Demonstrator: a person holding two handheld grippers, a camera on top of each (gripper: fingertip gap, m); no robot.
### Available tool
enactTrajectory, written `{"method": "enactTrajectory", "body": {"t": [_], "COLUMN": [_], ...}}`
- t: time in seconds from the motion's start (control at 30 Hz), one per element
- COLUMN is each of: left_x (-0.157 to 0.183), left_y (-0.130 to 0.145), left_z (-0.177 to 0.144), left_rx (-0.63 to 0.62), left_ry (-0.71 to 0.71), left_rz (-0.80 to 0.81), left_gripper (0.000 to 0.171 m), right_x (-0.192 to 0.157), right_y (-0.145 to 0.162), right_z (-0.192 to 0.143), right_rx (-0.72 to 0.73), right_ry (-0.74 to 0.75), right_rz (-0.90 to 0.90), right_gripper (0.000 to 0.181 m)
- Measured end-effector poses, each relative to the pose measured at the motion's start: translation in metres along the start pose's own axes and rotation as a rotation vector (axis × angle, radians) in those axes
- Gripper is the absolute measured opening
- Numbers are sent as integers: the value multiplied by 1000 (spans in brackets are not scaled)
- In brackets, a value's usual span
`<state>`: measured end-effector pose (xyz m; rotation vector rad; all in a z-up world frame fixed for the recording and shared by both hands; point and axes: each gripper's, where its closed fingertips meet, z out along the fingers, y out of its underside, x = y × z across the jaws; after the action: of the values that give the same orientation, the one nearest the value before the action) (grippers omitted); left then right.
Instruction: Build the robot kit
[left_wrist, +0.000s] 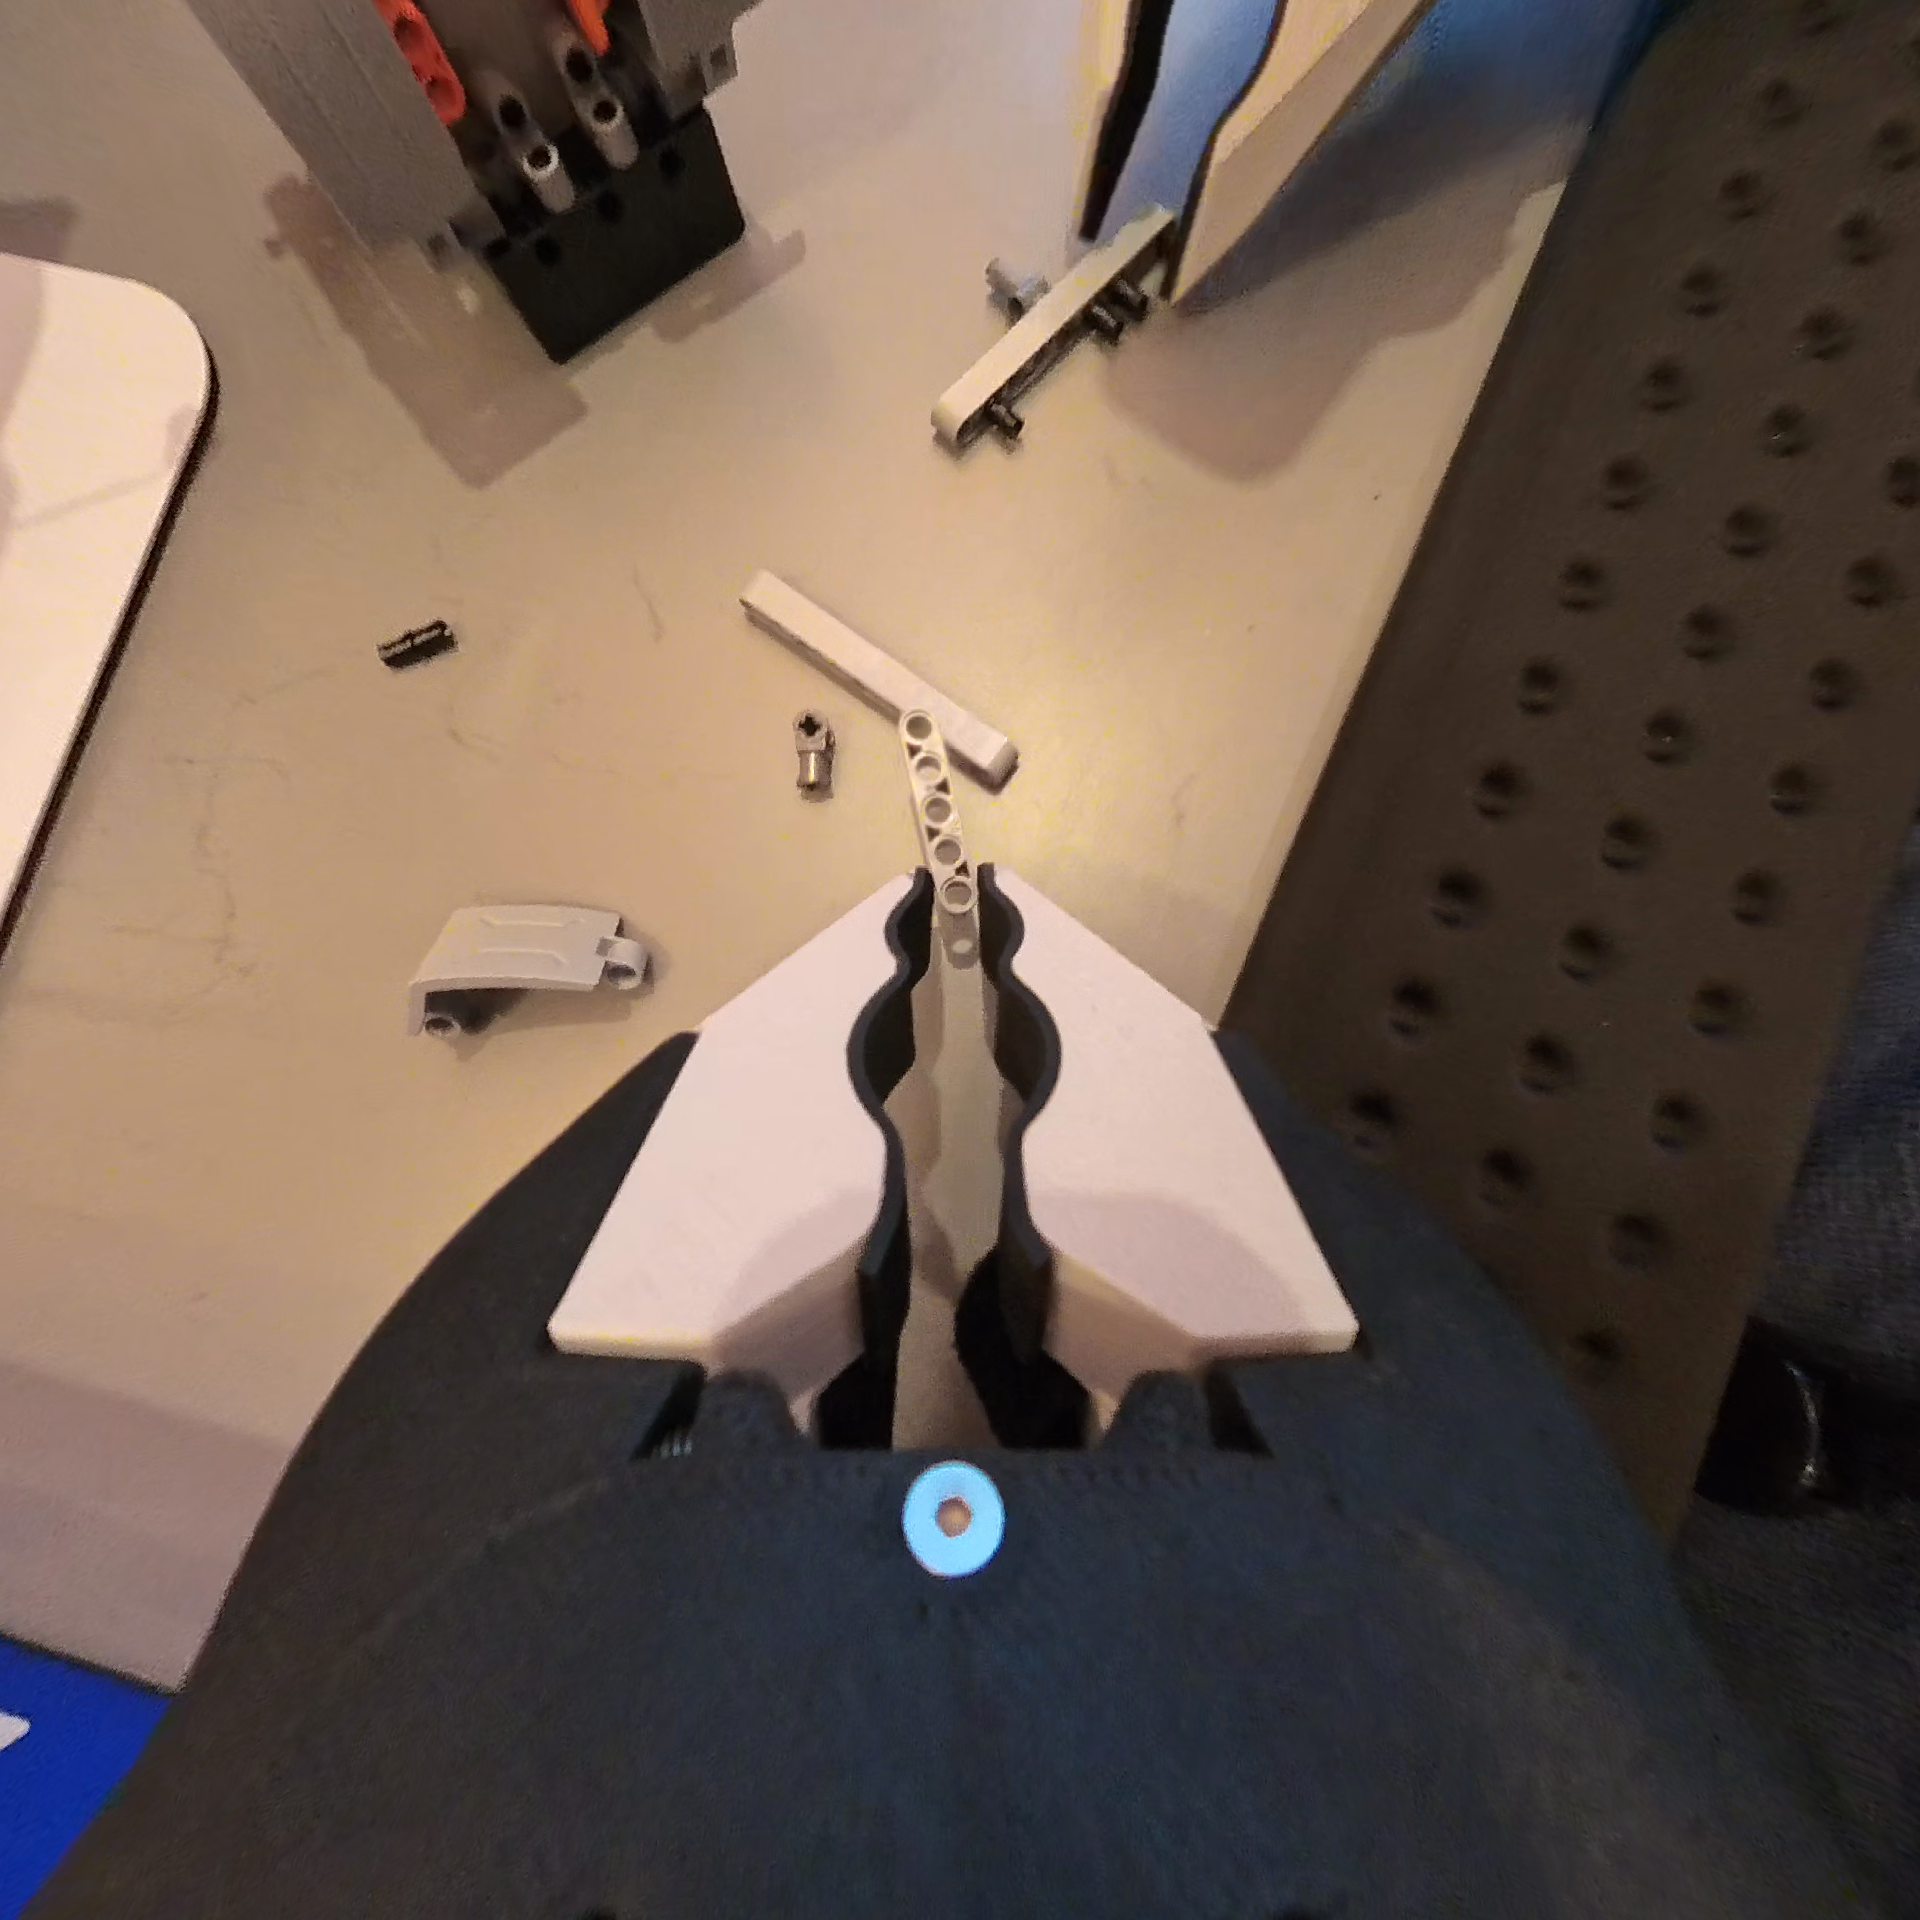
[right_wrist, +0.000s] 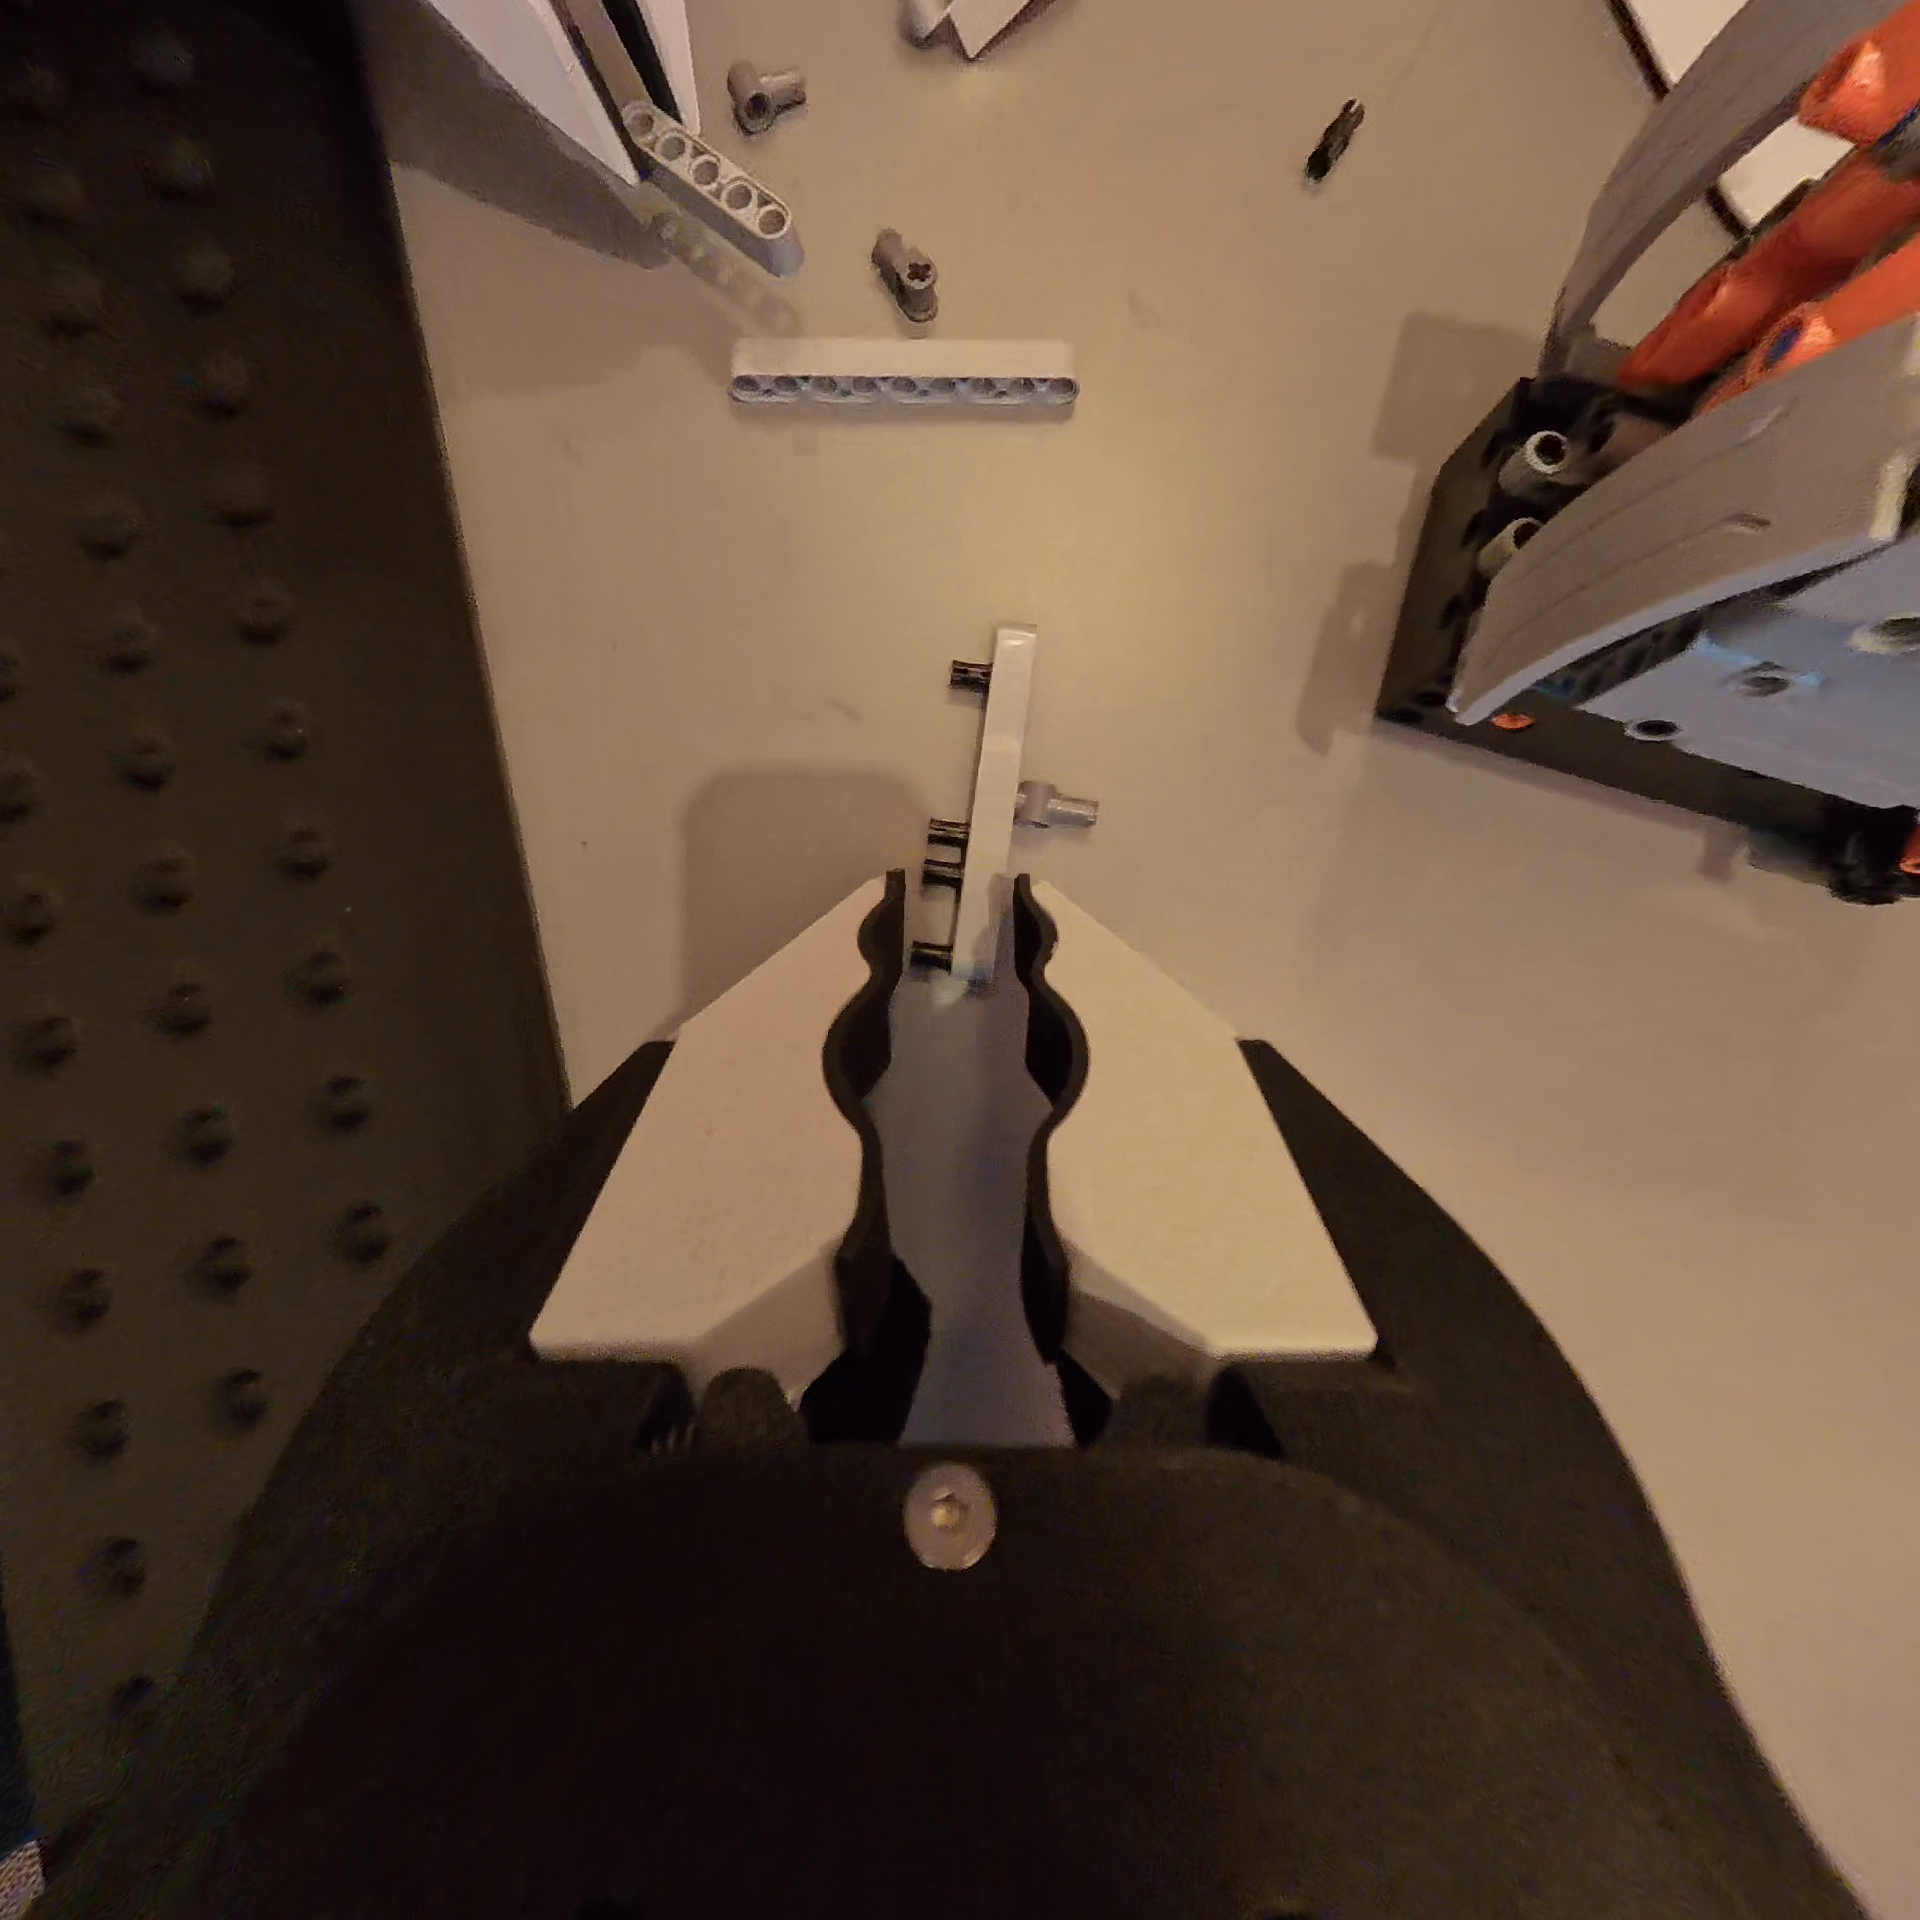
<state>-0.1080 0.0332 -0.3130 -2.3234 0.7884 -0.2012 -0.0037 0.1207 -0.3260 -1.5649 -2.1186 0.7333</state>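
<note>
My left gripper (left_wrist: 954, 883) is shut on a thin light-grey beam with holes (left_wrist: 933, 800). The beam sticks out forward above the tan table, its far end over a long grey beam (left_wrist: 862, 665) lying flat. My right gripper (right_wrist: 956, 894) is shut on a light-grey beam (right_wrist: 1003, 769) with several black pins on its left side and a grey connector on its right, held above the table. That gripper and its beam (left_wrist: 1049, 332) show at the top right of the left wrist view. The left gripper's beam (right_wrist: 717, 197) shows at the top left of the right wrist view.
A grey, black and orange built model (left_wrist: 561, 156) (right_wrist: 1662, 520) stands on the table. Loose parts lie about: a dark axle connector (left_wrist: 812, 750), a black pin (left_wrist: 416, 644), a curved grey panel (left_wrist: 530, 961). A black studded mat (left_wrist: 1662, 623) borders the table; a white board (left_wrist: 73, 520) lies at the left. My hands' fingertips stand some 15 cm from each other.
</note>
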Motion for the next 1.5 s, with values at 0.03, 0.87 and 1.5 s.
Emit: {"method": "enactTrajectory", "body": {"t": [0.03, 0.87, 1.5], "left_x": [2, 50, 34], "left_y": [-3, -32, -36], "left_z": [0, 45, 49], "left_rx": [8, -53, -27], "left_ry": [2, 145, 30], "left_rz": [12, 402, 480], "left_gripper": [6, 5, 5], "right_x": [0, -20, -20], "right_y": [0, -12, -12], "right_z": [1, 13, 13], "right_rx": [-3, 1, 9], "right_ry": [-1, -249, -235], "right_rz": [-4, -125, -129], "right_gripper": [16, 12, 7]}}
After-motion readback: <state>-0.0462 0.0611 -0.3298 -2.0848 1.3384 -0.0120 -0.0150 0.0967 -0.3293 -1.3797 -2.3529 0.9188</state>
